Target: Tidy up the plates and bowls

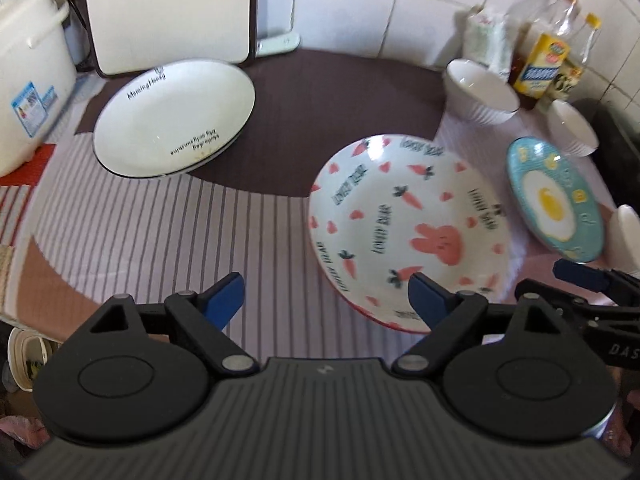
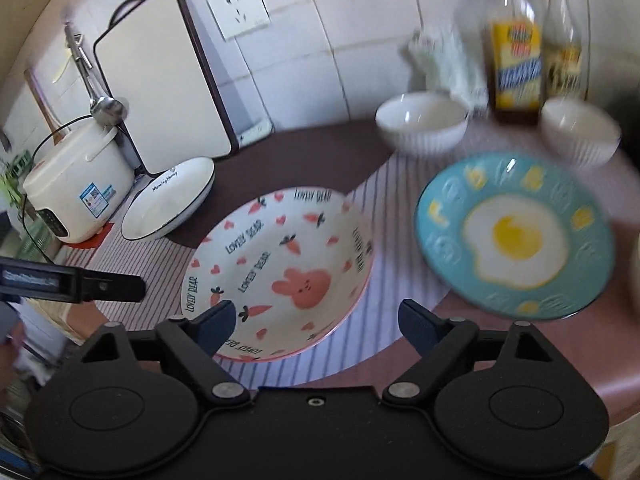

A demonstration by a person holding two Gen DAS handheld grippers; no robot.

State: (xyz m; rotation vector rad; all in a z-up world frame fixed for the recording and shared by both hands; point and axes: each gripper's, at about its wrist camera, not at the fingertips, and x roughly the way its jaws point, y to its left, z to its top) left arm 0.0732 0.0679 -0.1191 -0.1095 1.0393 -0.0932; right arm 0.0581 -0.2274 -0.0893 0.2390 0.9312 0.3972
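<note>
**Over the desk: both hand-held grippers wide, nothing held**

On desk (image 1: 132,216), striped mat w/ dark patch at back. Left hand-held gripper (image 1: 324,298) has jaws spread wide, nothing between the blue pads; right pad overlaps near rim of carrot-bunny bowl (image 1: 408,232) in view, contact can't be told. Right hand-held gripper (image 2: 316,320) also gaping, empty; left pad sits over the same bowl's (image 2: 280,268) near rim, right pad over striped mat, just short of blue fried-egg plate (image 2: 516,236).

Carrot-bunny bowl sits mid-desk, upright. Fried-egg plate just to its right, apart from it. White black-rimmed dishes (image 1: 172,116), stacked, at back left, "Morning Honey" lettering, tilted a bit; in front of a cutting board (image 2: 160,76) leaning on tiled wall. Two white ribbed bowls (image 2: 422,122) (image 2: 580,130) at back right, near sauce bottles (image 2: 514,48). Rice cooker (image 2: 76,188) far left, ladle (image 2: 106,106) above it. Edge of another white item far right in left wrist view, unclear what. Right side blurred in both views.
</note>
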